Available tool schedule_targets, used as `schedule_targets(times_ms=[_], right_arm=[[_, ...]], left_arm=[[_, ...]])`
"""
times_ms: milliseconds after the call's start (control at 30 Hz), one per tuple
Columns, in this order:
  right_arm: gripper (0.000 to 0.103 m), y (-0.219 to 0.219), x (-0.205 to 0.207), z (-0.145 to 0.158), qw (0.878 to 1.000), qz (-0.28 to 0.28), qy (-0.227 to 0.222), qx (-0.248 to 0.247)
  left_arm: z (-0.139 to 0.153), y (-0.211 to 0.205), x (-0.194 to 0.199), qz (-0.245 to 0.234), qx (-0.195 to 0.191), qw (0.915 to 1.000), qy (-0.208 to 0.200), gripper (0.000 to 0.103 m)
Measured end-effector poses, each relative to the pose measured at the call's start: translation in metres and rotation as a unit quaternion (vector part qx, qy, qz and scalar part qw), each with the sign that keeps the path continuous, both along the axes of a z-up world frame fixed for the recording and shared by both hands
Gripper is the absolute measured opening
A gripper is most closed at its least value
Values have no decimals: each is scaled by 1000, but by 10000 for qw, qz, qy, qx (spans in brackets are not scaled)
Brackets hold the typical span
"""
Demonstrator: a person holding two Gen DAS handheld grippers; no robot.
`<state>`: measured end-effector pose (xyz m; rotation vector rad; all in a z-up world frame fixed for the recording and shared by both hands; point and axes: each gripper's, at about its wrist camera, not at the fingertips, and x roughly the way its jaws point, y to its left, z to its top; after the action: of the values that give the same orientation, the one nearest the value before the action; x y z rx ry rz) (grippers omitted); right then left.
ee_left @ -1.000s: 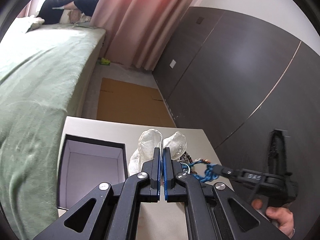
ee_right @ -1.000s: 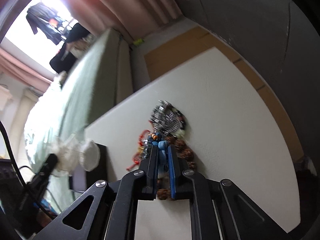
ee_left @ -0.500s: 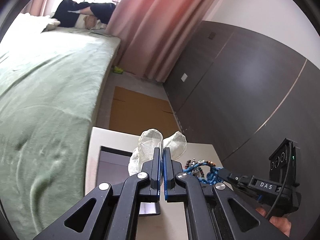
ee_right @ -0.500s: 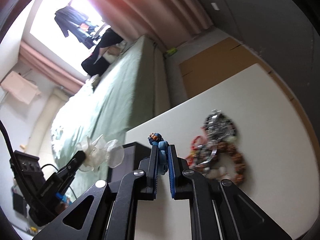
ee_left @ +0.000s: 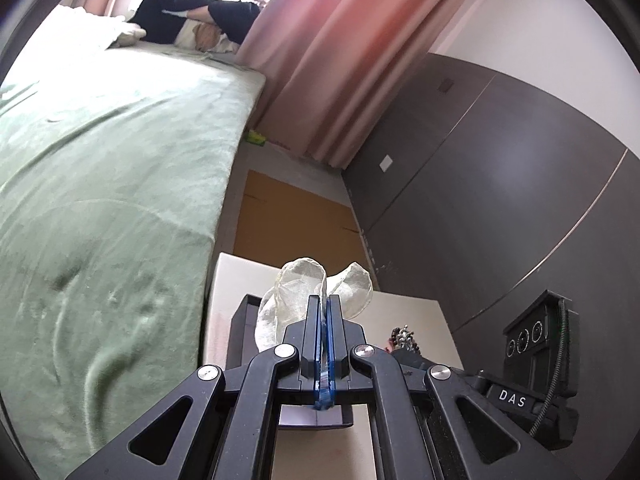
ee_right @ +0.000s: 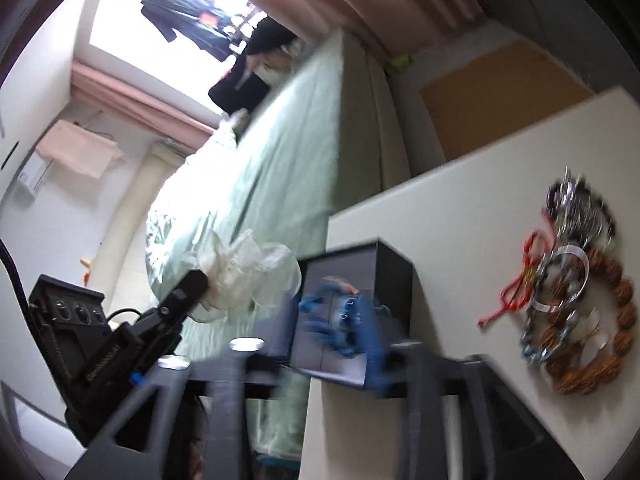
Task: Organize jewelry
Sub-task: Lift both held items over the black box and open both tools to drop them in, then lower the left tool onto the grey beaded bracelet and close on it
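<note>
My left gripper (ee_left: 325,308) is shut on a sheer white pouch (ee_left: 304,296), held just above the open black box (ee_left: 242,332). In the right wrist view the same pouch (ee_right: 248,272) hangs at the left gripper's tip, left of the black box (ee_right: 360,272). My right gripper (ee_right: 336,332) is blurred over the box's near side and its jaws are opening. A blue bead bracelet (ee_right: 340,312) sits loose and smeared between them. The remaining jewelry pile (ee_right: 572,300) lies on the white table (ee_right: 460,208) to the right, with brown beads, a red cord and silver pieces.
A green bed (ee_left: 100,200) runs along the table's left side. A dark wall panel (ee_left: 500,180) stands to the right, and brown cardboard (ee_left: 292,220) lies on the floor beyond. A person lies at the bed's far end (ee_left: 192,12). The right gripper's body (ee_left: 536,356) sits close at the right.
My right gripper lifted the blue bracelet off the jewelry pile and swung left to the black box, and its jaws have now parted. My left gripper carried the pouch over the box.
</note>
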<state>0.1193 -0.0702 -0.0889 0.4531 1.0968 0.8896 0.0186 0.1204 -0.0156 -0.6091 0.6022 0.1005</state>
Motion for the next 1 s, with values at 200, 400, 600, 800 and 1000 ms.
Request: schedule_targets(times_ms=[200, 400, 600, 800, 1000], right_arm=[[49, -22, 5, 0, 9991, -372, 81, -189], [52, -53, 7, 9, 9973, -662, 5, -306], [52, -87, 10, 18, 9953, -891, -75, -379], [52, -115, 15, 24, 9913, -1161, -112, -609], [52, -138, 18, 18, 9874, -1319, 47, -875]], left_arm=[[-5, -5, 5, -81, 28, 9999, 130, 1], [-14, -17, 20, -237, 63, 9980, 574, 65], [-13, -29, 20, -243, 178, 9986, 429, 72], [-15, -52, 28, -478, 302, 9975, 429, 72], [-18, -95, 40, -911, 636, 9930, 391, 72]])
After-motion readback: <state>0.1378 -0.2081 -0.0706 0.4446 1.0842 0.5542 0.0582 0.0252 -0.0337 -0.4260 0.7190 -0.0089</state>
